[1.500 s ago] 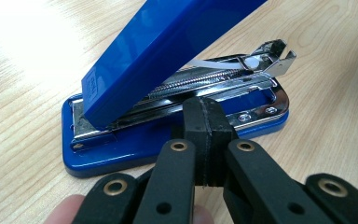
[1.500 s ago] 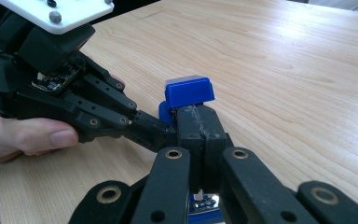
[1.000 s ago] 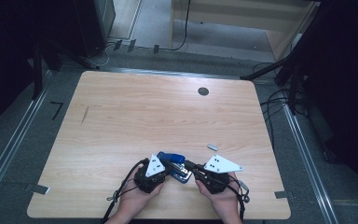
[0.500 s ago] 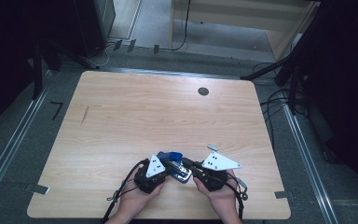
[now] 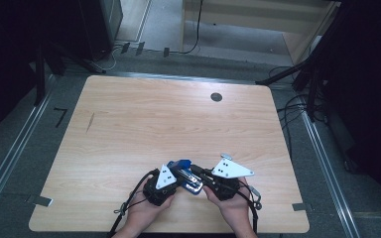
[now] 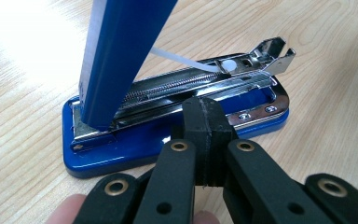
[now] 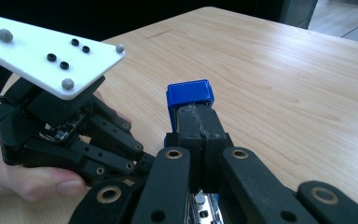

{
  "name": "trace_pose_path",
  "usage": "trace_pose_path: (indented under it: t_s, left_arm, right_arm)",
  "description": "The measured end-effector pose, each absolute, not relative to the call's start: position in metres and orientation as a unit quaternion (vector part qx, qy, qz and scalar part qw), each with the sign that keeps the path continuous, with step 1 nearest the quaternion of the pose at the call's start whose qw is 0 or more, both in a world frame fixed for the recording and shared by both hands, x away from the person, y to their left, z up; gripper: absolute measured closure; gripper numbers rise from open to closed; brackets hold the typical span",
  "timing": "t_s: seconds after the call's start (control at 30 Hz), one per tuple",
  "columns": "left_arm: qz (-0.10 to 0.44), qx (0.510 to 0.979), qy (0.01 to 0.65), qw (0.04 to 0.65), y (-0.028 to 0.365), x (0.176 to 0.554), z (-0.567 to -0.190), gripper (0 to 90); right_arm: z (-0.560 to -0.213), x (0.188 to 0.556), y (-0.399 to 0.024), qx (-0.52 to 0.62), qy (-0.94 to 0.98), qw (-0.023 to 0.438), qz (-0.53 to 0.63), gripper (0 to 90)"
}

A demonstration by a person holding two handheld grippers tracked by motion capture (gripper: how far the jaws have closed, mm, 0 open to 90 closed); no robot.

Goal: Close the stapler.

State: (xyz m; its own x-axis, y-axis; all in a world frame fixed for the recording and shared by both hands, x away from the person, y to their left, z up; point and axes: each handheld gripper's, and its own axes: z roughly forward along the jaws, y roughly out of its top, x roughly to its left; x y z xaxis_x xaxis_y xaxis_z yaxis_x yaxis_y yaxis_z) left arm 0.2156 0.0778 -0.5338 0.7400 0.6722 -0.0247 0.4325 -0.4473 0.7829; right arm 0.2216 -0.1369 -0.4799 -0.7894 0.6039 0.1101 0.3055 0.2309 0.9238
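Stapler: a blue stapler lies near the table's near edge, between the two grippers; its blue lid is swung up, steep, and the chrome staple channel lies bare over the blue base.
Left gripper: the left gripper has its jaws pressed together with nothing between them; the tips sit just beside the stapler's base, and whether they touch it I cannot tell.
Right gripper: the right gripper also has its jaws together, empty; the tips stand right at the raised blue lid, over the chrome channel, contact unclear.
Hands: a hand holds each gripper, the left hand and the right hand close together.
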Motion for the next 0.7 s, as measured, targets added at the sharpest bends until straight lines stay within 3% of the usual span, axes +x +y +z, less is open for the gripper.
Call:
trace_pose_path:
  t_s: [0.7]
  left_arm:
    - [0.149,0.837,0.329,0.41,0.077,0.215,-0.534,90.0]
  right_arm:
    - [-0.47,0.231,-0.119,0.283,0.773,0.142,0.55,90.0]
